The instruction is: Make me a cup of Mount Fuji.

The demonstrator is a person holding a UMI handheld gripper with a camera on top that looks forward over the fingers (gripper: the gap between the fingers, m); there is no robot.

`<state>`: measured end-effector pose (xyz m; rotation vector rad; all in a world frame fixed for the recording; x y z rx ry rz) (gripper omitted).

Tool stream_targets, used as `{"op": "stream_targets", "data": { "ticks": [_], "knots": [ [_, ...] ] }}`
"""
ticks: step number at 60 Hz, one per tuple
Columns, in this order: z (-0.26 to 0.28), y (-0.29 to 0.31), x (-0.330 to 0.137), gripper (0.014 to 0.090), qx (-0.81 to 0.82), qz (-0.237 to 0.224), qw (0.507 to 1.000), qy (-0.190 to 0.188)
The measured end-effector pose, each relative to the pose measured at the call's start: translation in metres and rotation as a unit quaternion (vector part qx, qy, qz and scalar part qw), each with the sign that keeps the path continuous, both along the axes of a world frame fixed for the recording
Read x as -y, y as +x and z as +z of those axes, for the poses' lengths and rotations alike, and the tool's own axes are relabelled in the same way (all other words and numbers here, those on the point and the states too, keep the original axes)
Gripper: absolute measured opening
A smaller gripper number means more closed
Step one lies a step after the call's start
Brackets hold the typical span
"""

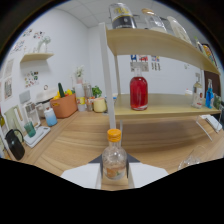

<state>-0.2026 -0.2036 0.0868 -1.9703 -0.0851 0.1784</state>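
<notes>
Gripper (114,176): two pale, flat-faced fingers (82,176) at the bottom of the view, a small bottle between them; whether they press its sides or merely stand about it cannot be told.
Small bottle (114,160): clear plastic, round-shouldered, with a ribbed orange screw cap (114,134) and an orange-and-white label band low on the body; upright, just ahead of the fingers — contents too faint to read.
Counter (75,137): light wood with a plank grain running away from the gripper.
Shelf unit (160,107): pale wooden boards on a slim white post (108,75), two tiers visible, standing on the counter beyond the small bottle.
Red bottle (139,92): clear, squat and rounded, with a short neck, filled with bright red liquid; stands on the lower board.
Blue bottle (209,95): slender, blue-tinted, at the far right end of the same board; the things beside it are too small to name.
Upper board: a dark-labelled bottle (122,17) and other glassy containers, seen from below.
Terracotta pot (64,106): round, matte orange-brown, by the wall, with green and yellow items poking out — what they are is unclear.
Yellow cup (99,105): small, smooth, just beside the pot.
Clear glass (50,118): a tumbler with a bluish base, left of the pot.
Black pouch (15,143): dark and soft-looking, at the counter's left edge.
Wall (65,45): white and smooth, with small pictures pinned to it.
</notes>
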Motion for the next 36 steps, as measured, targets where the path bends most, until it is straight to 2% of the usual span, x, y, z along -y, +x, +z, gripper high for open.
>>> {"op": "stream_targets", "data": {
  "ticks": [6, 14, 28, 36],
  "knots": [
    [-0.035, -0.007, 0.002, 0.0353, 0.016, 0.002, 0.999, -0.041],
    [-0.059, -0.011, 0.004, 0.0353, 0.024, -0.002, 0.997, -0.075],
    [-0.073, -0.009, 0.008, 0.0361, 0.013, -0.011, 0.995, -0.102],
    [-0.073, -0.003, 0.012, 0.0365, 0.017, -0.013, 0.995, -0.101]
  ]
}}
